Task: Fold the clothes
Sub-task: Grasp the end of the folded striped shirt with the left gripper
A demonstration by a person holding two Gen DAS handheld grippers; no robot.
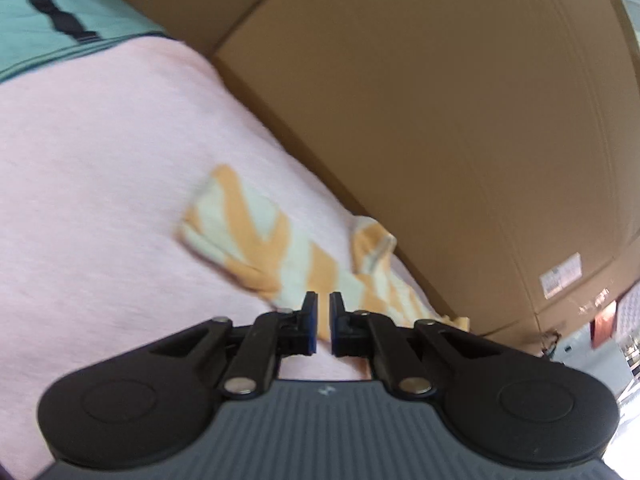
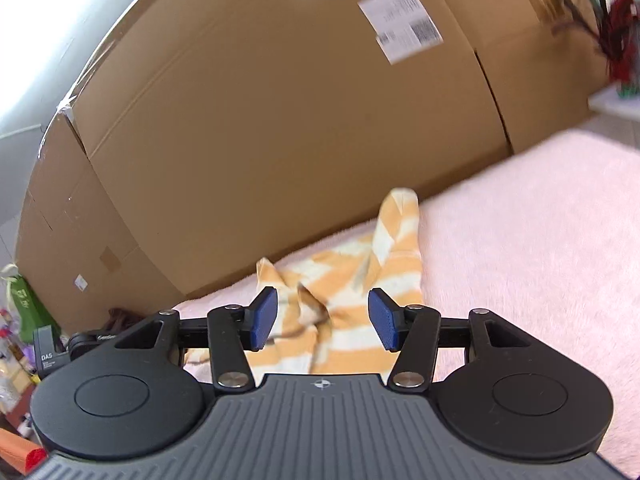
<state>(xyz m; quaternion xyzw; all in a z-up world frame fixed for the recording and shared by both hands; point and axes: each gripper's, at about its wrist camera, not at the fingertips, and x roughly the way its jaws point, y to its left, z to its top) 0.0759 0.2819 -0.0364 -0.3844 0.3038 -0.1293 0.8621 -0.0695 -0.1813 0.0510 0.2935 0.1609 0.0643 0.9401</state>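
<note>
Left claw (image 1: 324, 312) shut, seemingly empty, tilted over striped garment (image 1: 256, 240).

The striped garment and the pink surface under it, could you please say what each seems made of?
Striped garment: soft knit fabric, probably cotton, matte; it crumples into limp folds. Pink surface: fuzzy fleece-like cloth, matte; a fine nap shows in the right wrist view.

Cardboard boxes (image 2: 280, 100) behind pink blanket (image 2: 520, 240)

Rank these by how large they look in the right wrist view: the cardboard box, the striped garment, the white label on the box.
1. cardboard box
2. striped garment, partly hidden by the hand-held gripper
3. white label

Nearness to the camera enlarges the garment.
</note>
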